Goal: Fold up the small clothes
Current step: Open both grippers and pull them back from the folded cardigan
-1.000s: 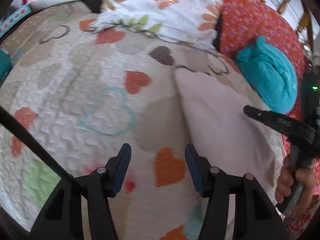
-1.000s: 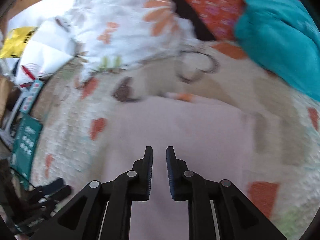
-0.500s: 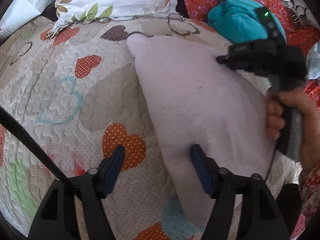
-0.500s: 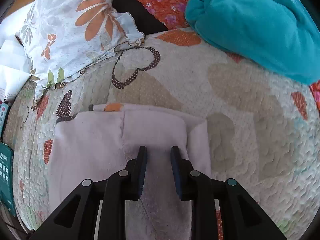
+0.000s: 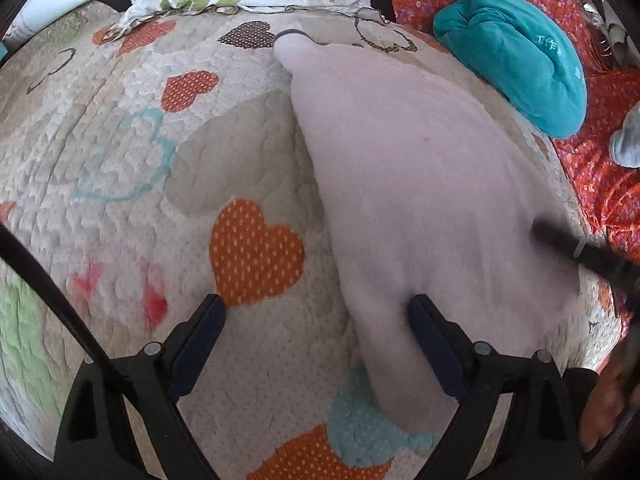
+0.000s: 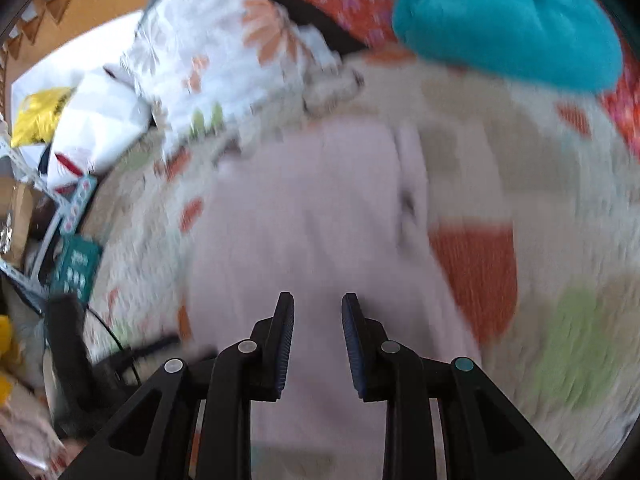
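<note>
Since the pale pink garment (image 5: 420,184) runs lengthwise away from both, L gripper (image 5: 316,316), just widened, straddles its near-left edge w/ nothing pinched; R gripper (image 6: 316,320), narrowly apart, hovers empty over it.

Left gripper (image 5: 316,312): black triangular cut-out arms, silver pivot screws, dark blue pads, a black cable (image 5: 48,292) slanting across its left arm. Right gripper (image 6: 316,312): same black frame, round silver screws, ribbed blue pads.

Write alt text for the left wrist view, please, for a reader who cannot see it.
A pale pink garment lies flat on a heart-patterned quilt. The left gripper hangs wide open over its near left edge, holding nothing. A teal bundle sits beyond.
</note>
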`<move>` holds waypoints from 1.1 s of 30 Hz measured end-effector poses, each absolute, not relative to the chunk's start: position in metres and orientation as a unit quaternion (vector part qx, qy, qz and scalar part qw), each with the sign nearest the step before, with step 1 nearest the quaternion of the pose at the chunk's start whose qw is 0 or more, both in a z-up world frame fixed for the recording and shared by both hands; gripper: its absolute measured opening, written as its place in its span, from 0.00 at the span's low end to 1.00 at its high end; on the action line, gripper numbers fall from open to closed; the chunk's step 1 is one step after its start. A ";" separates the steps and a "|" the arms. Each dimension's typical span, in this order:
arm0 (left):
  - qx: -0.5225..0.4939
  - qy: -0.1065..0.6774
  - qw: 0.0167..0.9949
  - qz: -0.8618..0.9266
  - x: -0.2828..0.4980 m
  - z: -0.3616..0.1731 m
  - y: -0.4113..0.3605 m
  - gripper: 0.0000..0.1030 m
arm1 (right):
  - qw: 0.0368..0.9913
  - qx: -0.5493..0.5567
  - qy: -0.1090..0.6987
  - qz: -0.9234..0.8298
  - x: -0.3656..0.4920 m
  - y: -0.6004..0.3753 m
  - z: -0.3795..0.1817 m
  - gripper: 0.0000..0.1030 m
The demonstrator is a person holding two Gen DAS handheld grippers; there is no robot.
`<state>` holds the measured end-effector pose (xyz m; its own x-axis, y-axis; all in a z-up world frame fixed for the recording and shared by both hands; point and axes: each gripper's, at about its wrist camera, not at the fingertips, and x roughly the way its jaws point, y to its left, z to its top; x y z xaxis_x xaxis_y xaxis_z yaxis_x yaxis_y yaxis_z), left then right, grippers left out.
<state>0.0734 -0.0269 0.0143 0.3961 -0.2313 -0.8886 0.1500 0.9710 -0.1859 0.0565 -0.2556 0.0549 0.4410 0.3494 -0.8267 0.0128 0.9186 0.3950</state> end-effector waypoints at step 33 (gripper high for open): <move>-0.042 0.494 0.868 0.036 -0.043 -0.009 -0.028 1.00 | 0.857 0.198 0.476 -0.001 -0.018 -0.315 0.021 0.95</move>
<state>-0.0426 -0.0282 -0.0090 0.5089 0.0215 -0.8605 -0.1040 0.9939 -0.0366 -0.0181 -0.3151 0.0209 0.5465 0.1865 -0.8165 0.1914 0.9213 0.3385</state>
